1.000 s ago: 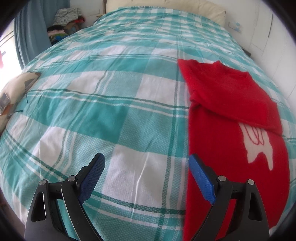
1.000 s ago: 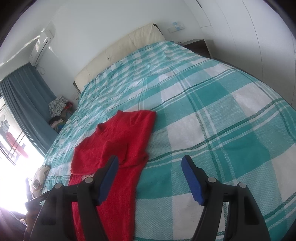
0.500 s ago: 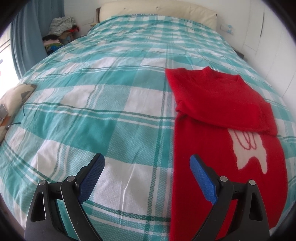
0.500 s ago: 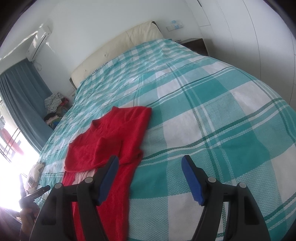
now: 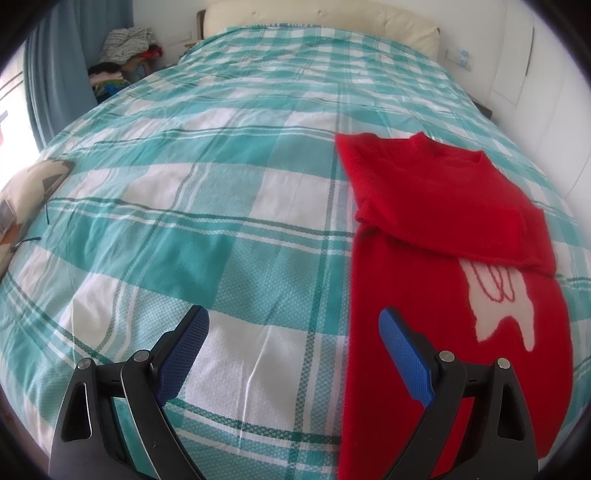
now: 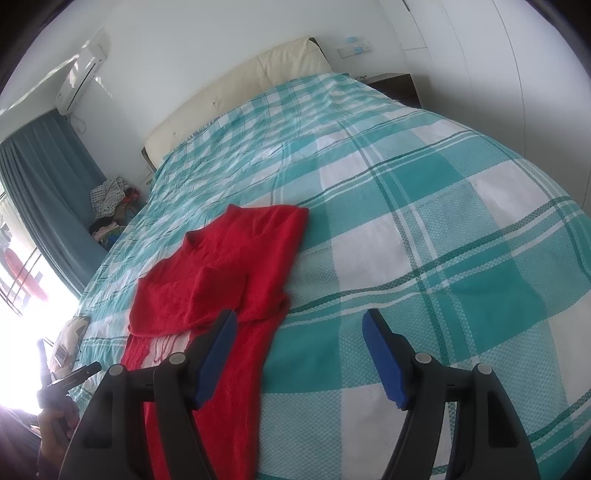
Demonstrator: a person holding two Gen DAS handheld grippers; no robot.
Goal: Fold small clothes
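Little has moved since a second ago — only your views have drifted slightly. Red sweater (image 5: 436, 236) lies on the bed (image 5: 221, 206), sleeves already folded in. Left hand-held gripper (image 5: 293, 354) and right hand-held gripper (image 6: 299, 354) gape wide, holding nothing — next fold unstarted.

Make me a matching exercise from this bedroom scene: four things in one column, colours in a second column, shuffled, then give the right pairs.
Things:
1. sweater
2. curtain
3. headboard
4. gripper pads

Colours:
A. cream
B. bright blue
C. red
D. grey-blue

Pairs: 1-C, 2-D, 3-A, 4-B
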